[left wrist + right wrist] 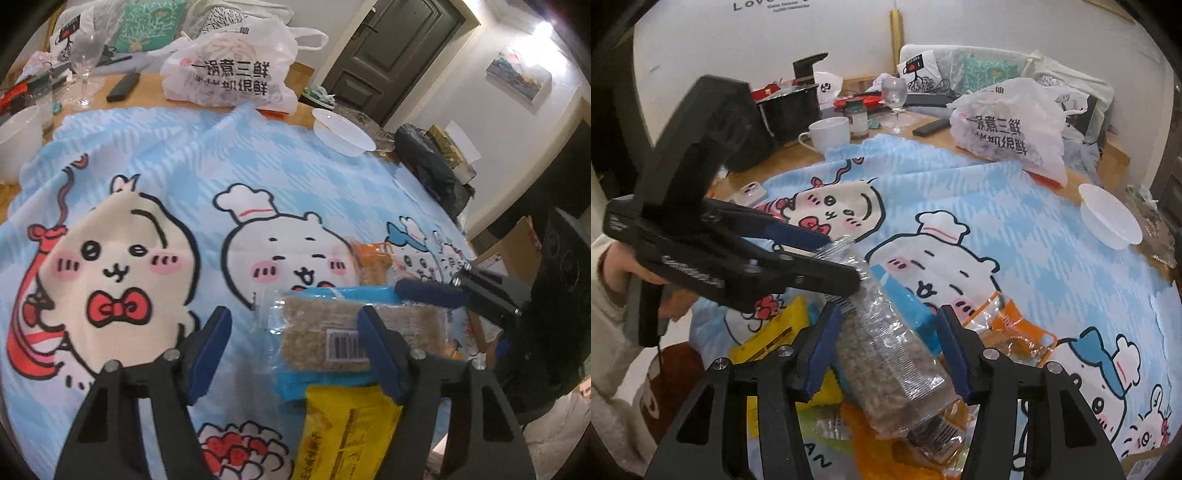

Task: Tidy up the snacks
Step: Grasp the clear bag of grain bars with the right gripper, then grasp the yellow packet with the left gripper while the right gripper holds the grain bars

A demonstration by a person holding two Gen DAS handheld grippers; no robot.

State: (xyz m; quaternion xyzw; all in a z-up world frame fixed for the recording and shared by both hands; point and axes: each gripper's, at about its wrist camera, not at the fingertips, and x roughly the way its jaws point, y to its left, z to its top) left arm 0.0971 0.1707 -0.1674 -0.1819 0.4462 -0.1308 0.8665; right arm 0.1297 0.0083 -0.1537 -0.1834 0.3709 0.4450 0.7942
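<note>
A pile of snack packs lies on the blue cartoon cloth (258, 173) at the table's near edge. On top is a clear pack of grain bars with blue ends (332, 332), also in the right wrist view (886, 354). A yellow pack (343, 432) lies under it near me, and an orange pack (1015, 332) lies to its right. My left gripper (295, 350) is open, its right finger over the clear pack. My right gripper (886, 350) is open and straddles the clear pack; it shows in the left wrist view (428, 291) at the pack's far end.
A printed white plastic bag (229, 74) sits at the table's far side, with a wine glass (86, 62), a remote (123, 86) and a white mug (827, 134) near it. A white bowl (341, 129) stands at the cloth's far right corner. A pot (790, 110) stands at the back.
</note>
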